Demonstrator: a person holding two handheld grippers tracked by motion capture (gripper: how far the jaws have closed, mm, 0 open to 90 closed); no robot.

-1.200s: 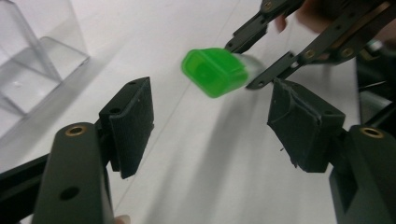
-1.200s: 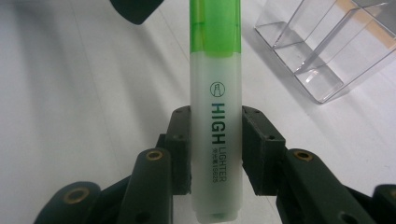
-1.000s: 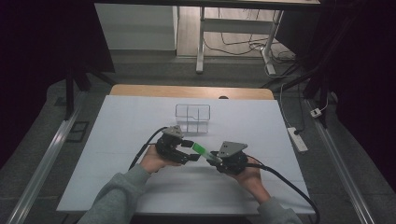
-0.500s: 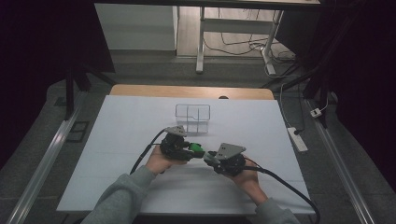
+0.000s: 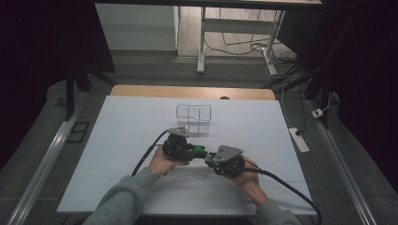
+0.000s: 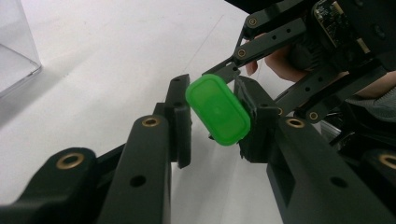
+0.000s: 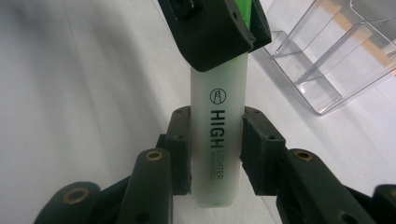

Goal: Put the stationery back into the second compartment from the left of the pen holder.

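Both grippers now meet over the near middle of the white table (image 5: 117,140), and they share one thing: a green highlighter pen (image 5: 200,151). A second ago the left gripper (image 5: 190,149) held the pen alone and the right gripper (image 5: 209,158) waited a little way off. Since then the two have come close together.

From the right gripper view, the right gripper's two black jaws press on both sides of the pen's pale body (image 7: 217,140), so it is clamped on the pen. From the left gripper view, the pen's green end (image 6: 217,109) sits between the left jaws. The right pad (image 6: 254,119) touches it, but there is a small gap beside the left pad (image 6: 180,119), so the left gripper looks a bit apart, not squeezing.

This looks like a hand-over from left to right, nearly done. The pen is held in the air just above the table. The clear plastic box (image 5: 194,118) stands a little farther back, apart from both grippers. It may be where the pen goes next.
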